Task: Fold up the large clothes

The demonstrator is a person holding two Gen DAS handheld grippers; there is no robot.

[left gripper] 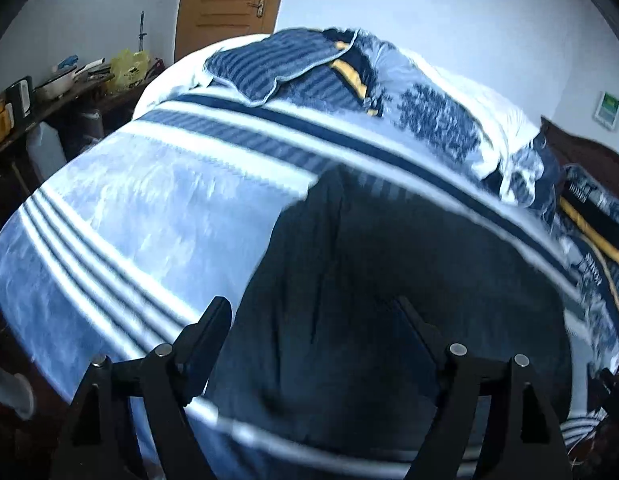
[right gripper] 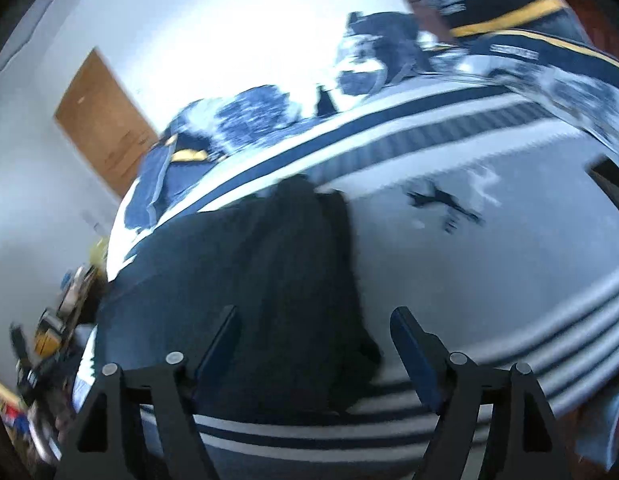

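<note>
A large dark navy garment [left gripper: 381,300] lies spread flat on a blue-and-white striped bed cover [left gripper: 149,208]. It also shows in the right wrist view [right gripper: 269,272], with a darker folded strip running up its right side. My left gripper [left gripper: 313,308] is open and empty, hovering above the garment's near edge, its left finger over the cover. My right gripper [right gripper: 315,316] is open and empty above the garment's near right edge. The views are motion-blurred.
Patterned blue pillows and a bunched quilt [left gripper: 429,112] lie at the head of the bed. A cluttered side table [left gripper: 49,88] stands left of the bed. A wooden door [left gripper: 229,0] is in the back wall. The bed's foot edge is just below both grippers.
</note>
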